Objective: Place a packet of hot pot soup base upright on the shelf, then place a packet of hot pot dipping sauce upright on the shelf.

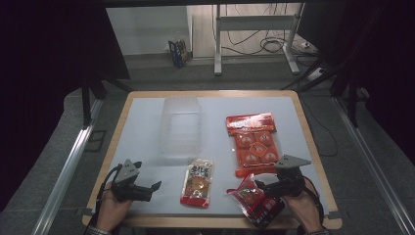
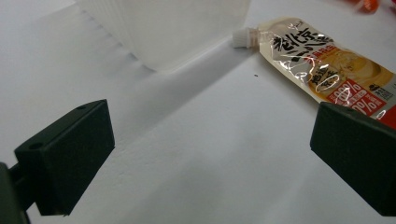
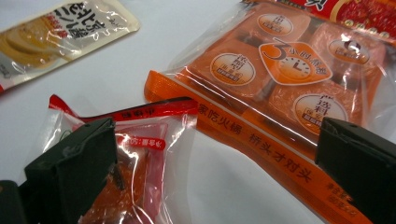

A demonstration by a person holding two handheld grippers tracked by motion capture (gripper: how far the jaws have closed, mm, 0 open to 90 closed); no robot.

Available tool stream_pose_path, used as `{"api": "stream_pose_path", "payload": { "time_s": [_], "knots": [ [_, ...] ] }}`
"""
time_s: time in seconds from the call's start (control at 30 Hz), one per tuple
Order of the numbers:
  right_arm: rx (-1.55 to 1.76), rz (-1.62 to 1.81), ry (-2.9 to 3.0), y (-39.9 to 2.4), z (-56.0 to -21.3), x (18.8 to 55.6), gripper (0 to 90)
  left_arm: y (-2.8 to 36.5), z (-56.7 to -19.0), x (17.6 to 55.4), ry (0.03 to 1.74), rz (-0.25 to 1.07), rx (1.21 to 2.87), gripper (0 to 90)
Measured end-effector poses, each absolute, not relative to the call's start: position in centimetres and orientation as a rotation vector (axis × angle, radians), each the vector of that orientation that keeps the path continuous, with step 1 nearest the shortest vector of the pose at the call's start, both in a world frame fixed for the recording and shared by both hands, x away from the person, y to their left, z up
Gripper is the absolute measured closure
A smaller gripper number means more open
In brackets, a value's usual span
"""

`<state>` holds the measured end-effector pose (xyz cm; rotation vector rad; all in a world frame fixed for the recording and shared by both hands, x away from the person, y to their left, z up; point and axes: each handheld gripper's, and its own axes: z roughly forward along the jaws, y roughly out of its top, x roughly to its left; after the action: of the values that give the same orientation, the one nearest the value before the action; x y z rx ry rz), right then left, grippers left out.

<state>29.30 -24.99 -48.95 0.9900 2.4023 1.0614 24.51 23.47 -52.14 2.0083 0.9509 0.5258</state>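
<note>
Both grippers sat at the table's near edge in the high view: left gripper (image 1: 155, 186) wide over bare tabletop (image 1: 147, 122), right gripper (image 1: 259, 185) wide above a small red packet (image 1: 252, 198). Left gripper view showed a spouted sauce pouch (image 2: 322, 65) beside a clear container (image 2: 177, 28). Right gripper view showed the red packet (image 3: 140, 154) below the jaws, unheld, overlapping an orange four-block pack (image 3: 285, 74).

White wood-rimmed tabletop (image 1: 147, 105) under bright light. Grey carpet floor (image 1: 161, 73) around it. Black curtains (image 1: 44, 73) left and right, dark. Metal rails (image 1: 68, 166) along both sides. White-legged desk frame (image 1: 254, 22) behind, black cables (image 1: 271, 45) on floor, small printed box (image 1: 179, 52) near wall.
</note>
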Motion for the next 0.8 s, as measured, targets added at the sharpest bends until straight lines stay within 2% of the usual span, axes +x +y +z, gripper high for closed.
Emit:
{"api": "stream_pose_path", "payload": {
  "time_s": [0.27,0.8],
  "knots": [
    [1.019,1.032,2.433,-24.9,-49.5,29.5,0.0,22.5,-52.3,24.2,0.881,0.574,2.085,0.0],
    [1.06,1.01,2.395,-25.6,-50.1,30.2,0.0,22.4,-52.4,24.2,0.877,0.58,2.097,0.0]
  ]
}}
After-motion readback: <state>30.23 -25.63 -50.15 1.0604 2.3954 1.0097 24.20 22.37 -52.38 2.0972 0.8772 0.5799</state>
